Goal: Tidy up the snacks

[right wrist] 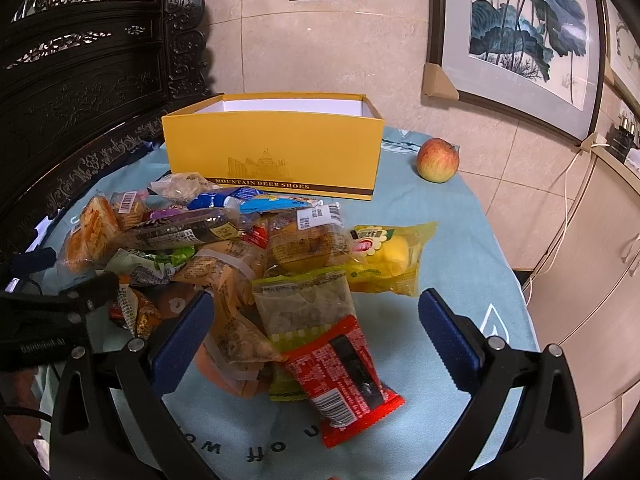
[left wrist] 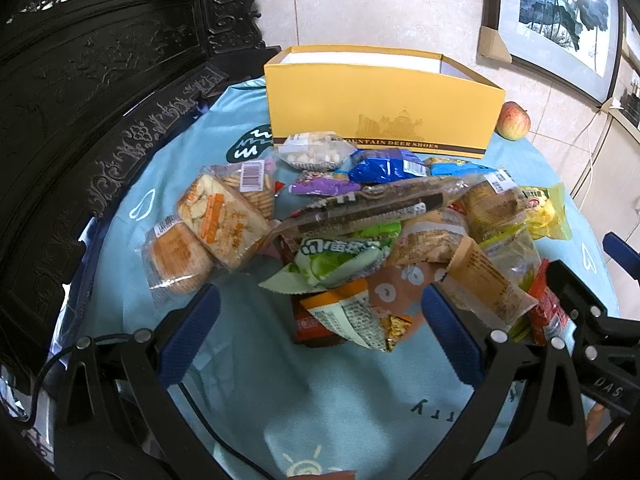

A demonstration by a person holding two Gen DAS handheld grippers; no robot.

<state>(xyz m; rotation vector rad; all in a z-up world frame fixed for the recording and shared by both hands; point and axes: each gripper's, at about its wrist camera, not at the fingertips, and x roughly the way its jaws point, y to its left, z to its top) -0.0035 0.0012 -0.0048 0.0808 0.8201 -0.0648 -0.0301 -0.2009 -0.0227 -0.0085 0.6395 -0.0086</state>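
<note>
In the left wrist view, a heap of wrapped snacks [left wrist: 380,232] is seen piled on a light blue tablecloth [left wrist: 248,392], just in front of an open yellow shoe box [left wrist: 380,120] whose white interior appears empty from this angle. The box is judged to be the intended container, since it is set upright with its open top within easy reach of the pile. The left gripper [left wrist: 320,320] is held low over the near edge of the heap with its blue-padded fingers spread wide and nothing between them; an orange and white packet [left wrist: 348,316] lies closest between the pads, so it is probably the nearest candidate for a pick. Two clear packs of biscuits [left wrist: 216,220] are seen at the left of the heap, and an apple [left wrist: 514,120] rests beside the box's right end. In the right wrist view, the right gripper [right wrist: 316,330] is likewise held apart and empty, aimed at the right side of the same pile. A red foil packet [right wrist: 344,376] lies nearest, overlapping a green-edged clear packet [right wrist: 304,304], with a yellow packet [right wrist: 388,260] further off. The red packet sits on top and loose, so it could likely be lifted without disturbing the rest. The left gripper's black frame [right wrist: 52,312] is visible at the left edge, which suggests both tools are being worked side by side on separate halves of the pile.
</note>
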